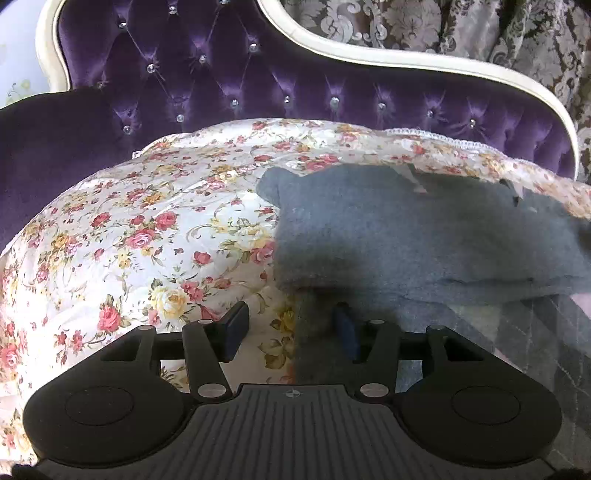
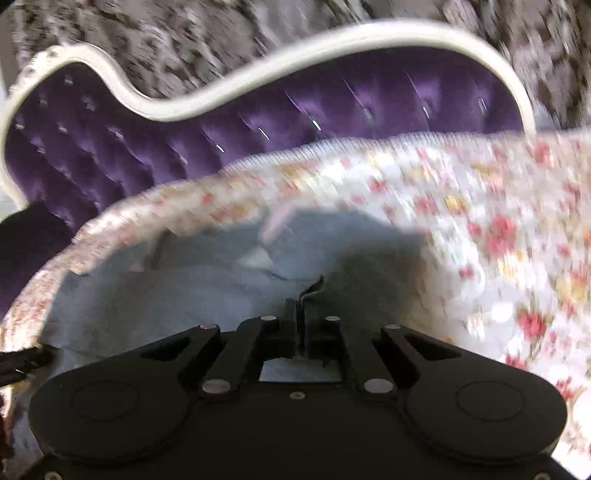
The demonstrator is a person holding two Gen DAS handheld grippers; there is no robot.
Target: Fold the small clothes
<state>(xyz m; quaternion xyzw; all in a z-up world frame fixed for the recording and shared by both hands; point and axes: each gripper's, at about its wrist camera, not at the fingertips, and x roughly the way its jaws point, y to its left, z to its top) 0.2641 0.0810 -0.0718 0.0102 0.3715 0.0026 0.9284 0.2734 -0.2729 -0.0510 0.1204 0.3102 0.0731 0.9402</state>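
Observation:
A small grey fleece garment (image 1: 424,229) lies partly folded on the floral bedspread (image 1: 155,229), right of centre in the left wrist view. My left gripper (image 1: 291,328) is open, its fingers straddling the garment's near left edge just above the bedspread. In the blurred right wrist view the same grey garment (image 2: 207,288) fills the lower middle. My right gripper (image 2: 301,317) is shut on a dark edge of the garment, with a fold of cloth sticking up between the fingers.
A purple tufted headboard (image 1: 258,74) with a cream frame (image 1: 369,51) rises behind the bed. A patterned curtain (image 1: 461,29) hangs beyond it. A lace edge (image 1: 436,136) trims the bedspread at the back. The headboard also shows in the right wrist view (image 2: 258,122).

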